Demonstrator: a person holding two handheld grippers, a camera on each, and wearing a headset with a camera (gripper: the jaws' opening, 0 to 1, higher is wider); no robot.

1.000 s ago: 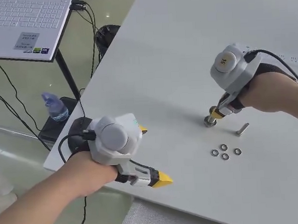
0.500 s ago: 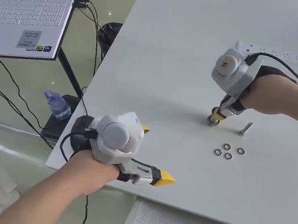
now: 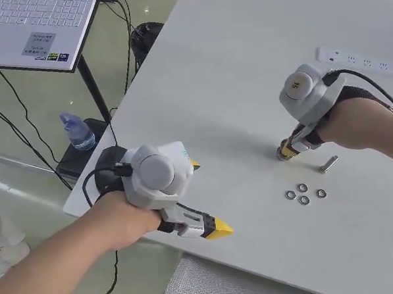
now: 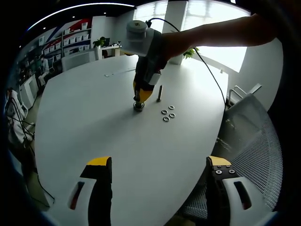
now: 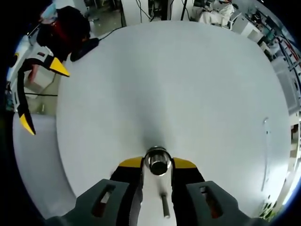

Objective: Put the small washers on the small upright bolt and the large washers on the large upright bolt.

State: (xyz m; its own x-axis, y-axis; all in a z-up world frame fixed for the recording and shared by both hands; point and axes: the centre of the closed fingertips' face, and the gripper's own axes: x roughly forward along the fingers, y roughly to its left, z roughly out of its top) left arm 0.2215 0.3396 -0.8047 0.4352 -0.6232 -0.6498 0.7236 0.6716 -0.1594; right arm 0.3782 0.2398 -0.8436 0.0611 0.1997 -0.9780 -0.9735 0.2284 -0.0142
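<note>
My right gripper (image 3: 288, 151) is shut on the large bolt (image 5: 158, 161), which stands upright on the white table (image 3: 232, 72) with its wide base (image 4: 138, 106) on the surface. The yellow fingertips (image 5: 131, 163) press on both sides of it. A small bolt (image 3: 328, 164) lies on its side just to the right. Several small washers (image 3: 304, 194) lie in a cluster in front of it, also seen as the washers (image 4: 167, 113). My left gripper (image 3: 206, 198) hovers open and empty by the table's near edge, well to the left, its own gripper (image 4: 159, 162) pointing towards the bolts.
A laptop (image 3: 32, 24) sits on a stand off the table's left side, with a water bottle (image 3: 77, 132) and cables on the floor below. A power strip (image 3: 357, 61) lies at the far right of the table. A mesh chair (image 4: 249, 136) stands by the near edge.
The head camera has shifted a little. My right gripper stays closed on the large bolt, and my left gripper holds roughly where it was.
</note>
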